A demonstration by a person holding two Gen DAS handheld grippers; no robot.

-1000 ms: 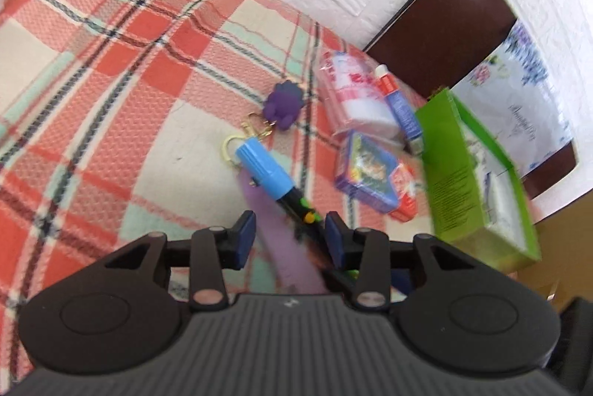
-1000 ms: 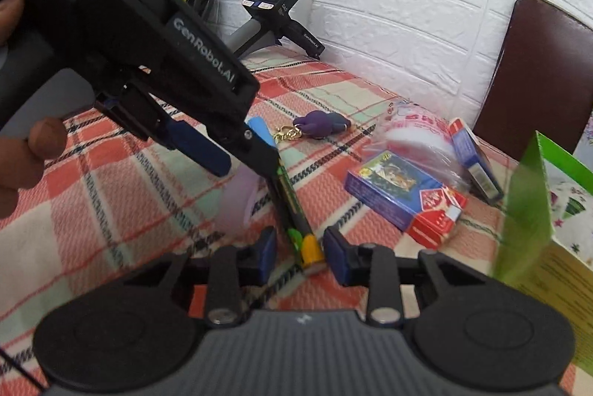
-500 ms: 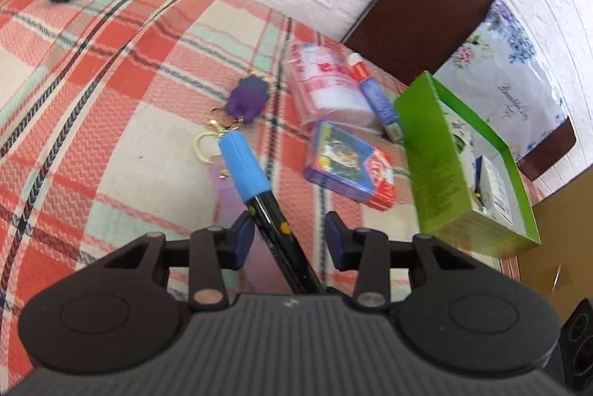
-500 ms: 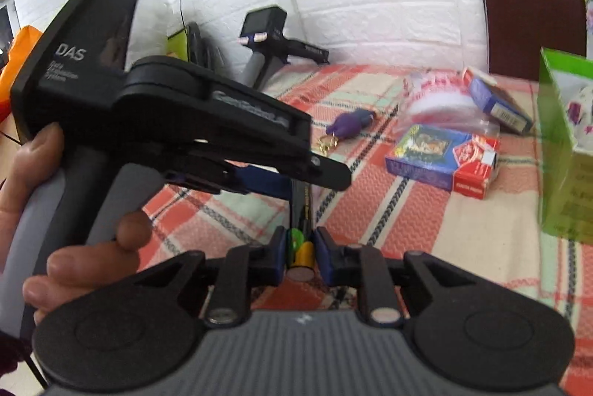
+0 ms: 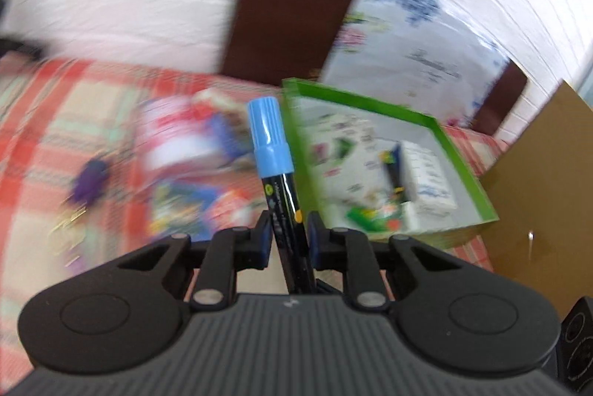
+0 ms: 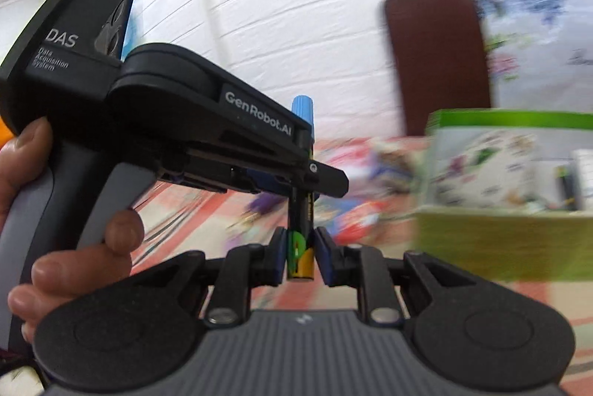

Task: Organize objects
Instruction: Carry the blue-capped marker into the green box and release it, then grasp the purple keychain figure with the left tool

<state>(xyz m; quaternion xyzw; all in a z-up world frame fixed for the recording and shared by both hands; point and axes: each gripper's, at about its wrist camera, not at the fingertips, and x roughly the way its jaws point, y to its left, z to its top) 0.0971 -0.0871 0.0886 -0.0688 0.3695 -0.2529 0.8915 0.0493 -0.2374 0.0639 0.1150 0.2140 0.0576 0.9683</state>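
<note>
A black marker [image 5: 283, 195] with a blue cap stands upright in the air, gripped at two places. My left gripper [image 5: 287, 240] is shut on its barrel, pads pressing from both sides. In the right wrist view my right gripper [image 6: 300, 257] is shut on the marker's [image 6: 302, 207] green and yellow lower end. Just above it the left gripper [image 6: 309, 170] crosses the barrel, carried by a hand [image 6: 74, 266]. The open green box [image 5: 459, 166] lies close ahead to the right, holding a small white carton [image 5: 430, 173] and a dark pen [image 5: 393, 170].
On the red plaid cloth [image 5: 37, 121], blurred, lie a purple keychain [image 5: 90, 179], a blue card box [image 5: 192, 207] and a pink-and-white packet [image 5: 174, 132]. A brown chair back [image 5: 296, 6] and a floral bag [image 5: 418, 36] stand behind the box. Brown cardboard [image 5: 548, 192] rises at right.
Both grippers have risen and swung right toward the green box with the marker. The left jaws narrowed onto the barrel. The marker went from slanted to upright, and the background is now blurred.
</note>
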